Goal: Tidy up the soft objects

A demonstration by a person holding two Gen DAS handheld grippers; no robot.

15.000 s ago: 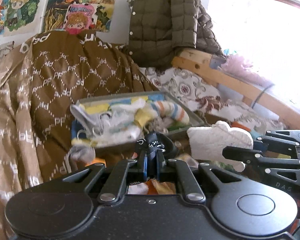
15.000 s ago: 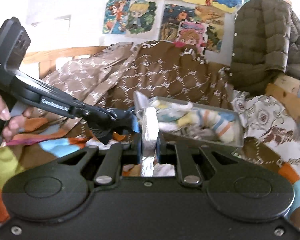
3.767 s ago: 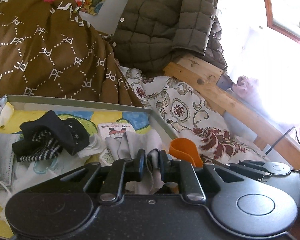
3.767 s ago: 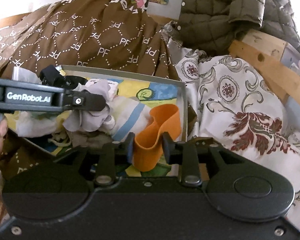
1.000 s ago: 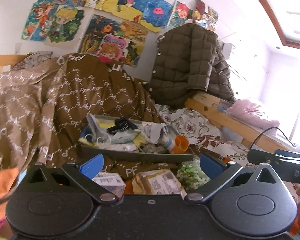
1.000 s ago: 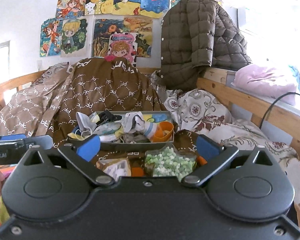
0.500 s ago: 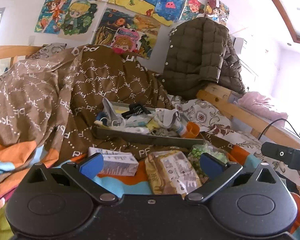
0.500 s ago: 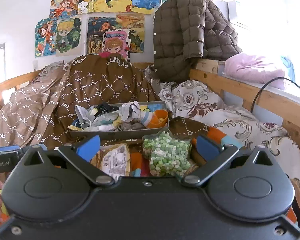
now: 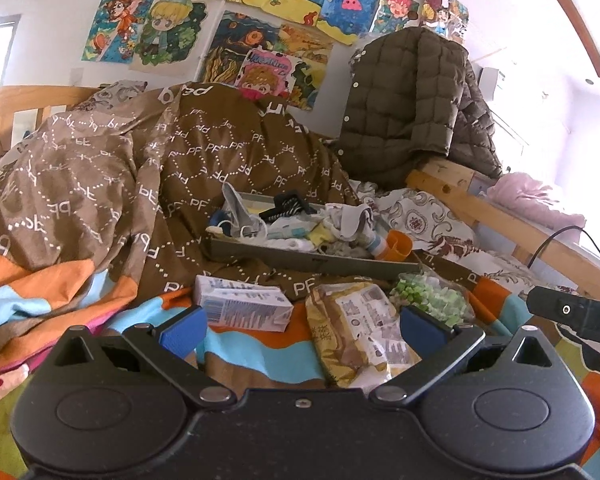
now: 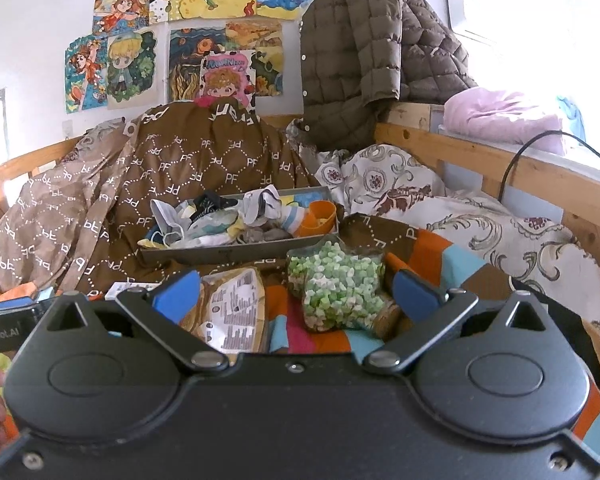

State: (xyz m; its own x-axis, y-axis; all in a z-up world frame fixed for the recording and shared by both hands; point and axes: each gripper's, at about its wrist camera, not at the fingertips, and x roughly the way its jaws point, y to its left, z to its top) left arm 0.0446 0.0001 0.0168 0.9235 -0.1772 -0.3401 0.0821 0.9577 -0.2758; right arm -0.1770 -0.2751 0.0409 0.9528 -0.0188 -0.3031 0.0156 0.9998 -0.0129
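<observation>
Both grippers, left gripper (image 9: 302, 326) and right gripper (image 10: 296, 294), are hovering level above the bedspread (image 9: 256, 354), jaws spread wide and gripping nothing, facing the sock-filled tray (image 9: 300, 258).

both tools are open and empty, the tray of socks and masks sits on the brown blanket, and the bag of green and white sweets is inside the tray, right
Not quite. The bag of green and white sweets lies on the striped bedding in front of the tray, not inside it; the right wrist view shows this clearly. The rest holds: the left tool and right tool are both open and empty, and the tray rests on the brown blanket.
</observation>
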